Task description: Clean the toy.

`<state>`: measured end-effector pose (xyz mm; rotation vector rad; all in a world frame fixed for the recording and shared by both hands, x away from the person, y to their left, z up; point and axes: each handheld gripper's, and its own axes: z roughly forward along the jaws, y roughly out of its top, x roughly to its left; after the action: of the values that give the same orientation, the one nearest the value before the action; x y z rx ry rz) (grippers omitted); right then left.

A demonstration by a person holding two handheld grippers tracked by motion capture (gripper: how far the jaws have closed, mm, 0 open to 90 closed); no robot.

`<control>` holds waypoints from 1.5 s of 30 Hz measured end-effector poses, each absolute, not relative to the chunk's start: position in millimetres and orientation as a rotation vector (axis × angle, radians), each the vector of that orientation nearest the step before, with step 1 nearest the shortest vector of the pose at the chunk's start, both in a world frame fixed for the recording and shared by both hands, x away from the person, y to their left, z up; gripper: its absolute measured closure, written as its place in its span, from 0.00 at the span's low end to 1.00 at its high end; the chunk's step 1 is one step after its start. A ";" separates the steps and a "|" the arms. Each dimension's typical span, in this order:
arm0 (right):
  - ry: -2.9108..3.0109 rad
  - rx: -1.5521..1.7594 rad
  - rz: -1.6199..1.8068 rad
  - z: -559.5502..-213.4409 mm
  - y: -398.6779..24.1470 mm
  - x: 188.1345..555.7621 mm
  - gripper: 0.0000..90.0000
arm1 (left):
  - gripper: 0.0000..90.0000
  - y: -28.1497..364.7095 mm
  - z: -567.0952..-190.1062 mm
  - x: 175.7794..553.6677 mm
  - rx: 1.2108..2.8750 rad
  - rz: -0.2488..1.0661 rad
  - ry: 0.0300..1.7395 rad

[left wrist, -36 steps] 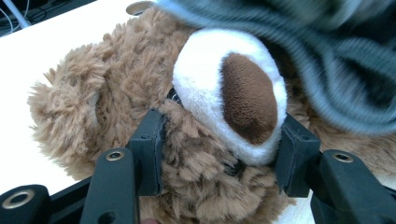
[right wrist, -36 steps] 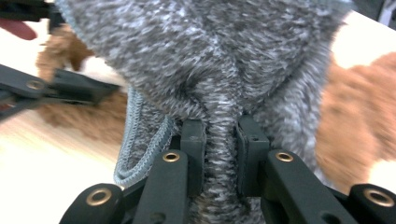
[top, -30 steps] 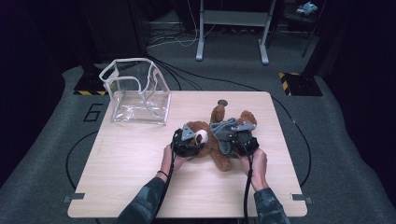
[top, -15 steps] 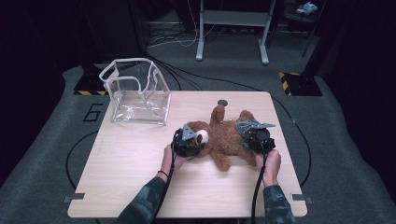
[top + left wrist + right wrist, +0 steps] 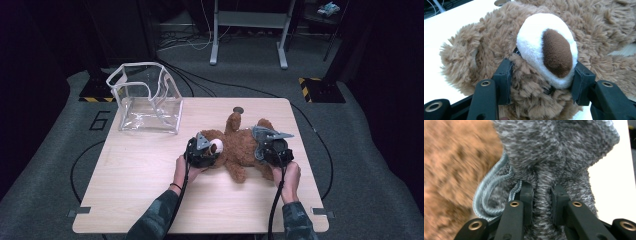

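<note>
Teddy [image 5: 240, 150] lies mid-counter [image 5: 150, 195]. Left gripper [image 5: 541, 82] clamps its head, right gripper [image 5: 541, 195] pinches grey knit garment [image 5: 564, 152]. Clear bag [image 5: 147, 100] at far-left corner. Light wood top, grey carpet [image 5: 360, 150], cables, dark room.

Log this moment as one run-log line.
left hand-held gripper: shut on teddy bear head | right hand-held gripper: pinching grey knit garment | clear bag: open
</note>
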<state>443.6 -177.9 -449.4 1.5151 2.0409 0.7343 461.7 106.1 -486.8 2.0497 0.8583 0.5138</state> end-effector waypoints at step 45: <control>2.053 1.452 0.749 -448.1 -187.4 391.9 0.82 | 0.50 108.4 -483.5 467.2 2.053 0.467 0.875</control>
<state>391.9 -187.4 -448.1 1.4516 2.0529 0.7493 467.2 108.4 -483.5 2.0533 0.8746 0.4667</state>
